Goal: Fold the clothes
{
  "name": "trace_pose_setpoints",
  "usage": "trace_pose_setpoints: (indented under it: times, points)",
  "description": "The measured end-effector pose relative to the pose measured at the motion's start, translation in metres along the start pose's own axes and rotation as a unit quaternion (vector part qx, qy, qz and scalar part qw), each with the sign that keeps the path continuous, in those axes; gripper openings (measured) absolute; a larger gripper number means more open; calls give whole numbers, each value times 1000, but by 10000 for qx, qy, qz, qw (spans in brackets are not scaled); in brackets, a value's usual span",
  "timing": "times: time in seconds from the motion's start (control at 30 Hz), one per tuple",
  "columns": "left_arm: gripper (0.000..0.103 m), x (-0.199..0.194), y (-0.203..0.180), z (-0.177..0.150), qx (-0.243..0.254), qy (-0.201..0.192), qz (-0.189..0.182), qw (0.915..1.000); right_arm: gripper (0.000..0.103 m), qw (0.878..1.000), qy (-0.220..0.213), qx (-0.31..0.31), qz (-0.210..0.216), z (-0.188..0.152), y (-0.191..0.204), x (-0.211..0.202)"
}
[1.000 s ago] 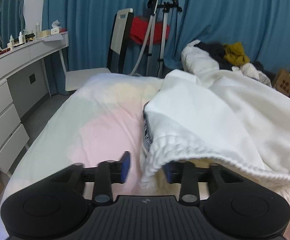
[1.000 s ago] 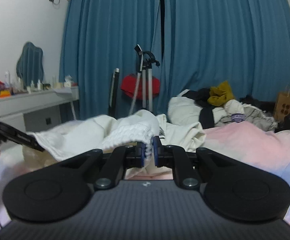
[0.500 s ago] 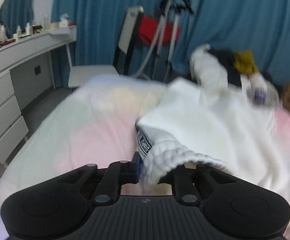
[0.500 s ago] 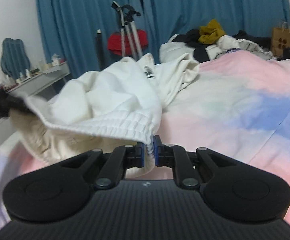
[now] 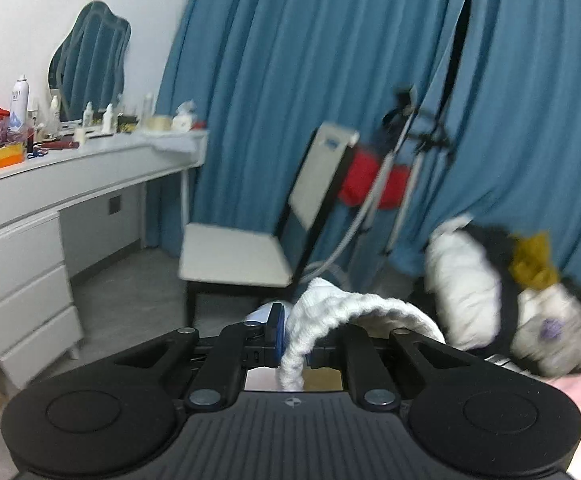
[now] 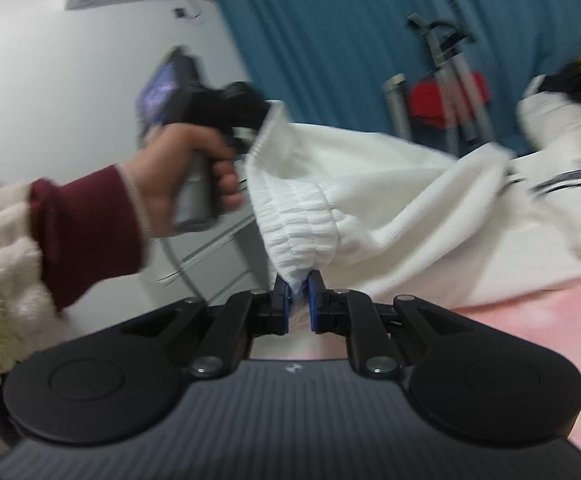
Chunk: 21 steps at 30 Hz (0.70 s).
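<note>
Raised off the bed since a second ago, one white garment point(image 6: 390, 208) hangs between two grippers: the left gripper point(image 5: 294, 338) pinches its ribbed hem ahead, and the right gripper point(image 6: 299, 304) clamps another hem section between its fingers.

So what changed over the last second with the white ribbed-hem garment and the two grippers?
The left gripper, open a second ago, closed on the ribbed hem of the white knit garment. Both grippers then lifted it off the pink bedspread: the left view now faces the chair and blue curtain. The right gripper stayed shut on the hem; the clothes pile stayed put.
</note>
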<state>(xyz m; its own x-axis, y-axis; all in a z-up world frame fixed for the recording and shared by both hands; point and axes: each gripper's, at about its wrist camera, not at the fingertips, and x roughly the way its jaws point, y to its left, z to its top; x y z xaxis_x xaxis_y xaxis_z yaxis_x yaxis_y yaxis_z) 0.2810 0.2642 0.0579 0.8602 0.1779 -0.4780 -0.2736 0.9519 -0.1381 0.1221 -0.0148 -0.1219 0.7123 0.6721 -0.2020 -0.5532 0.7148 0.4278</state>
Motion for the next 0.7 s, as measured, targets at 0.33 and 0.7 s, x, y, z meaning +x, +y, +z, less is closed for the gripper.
trace_pose_setpoints:
  times: [0.33, 0.7]
  points:
    - [13, 83, 63, -65, -20, 500, 80, 9987, 13, 9951, 977, 126, 122, -48, -25, 82]
    - [61, -20, 65, -108, 199, 251, -198, 9993, 103, 9921, 950, -761, 300, -42, -2, 44]
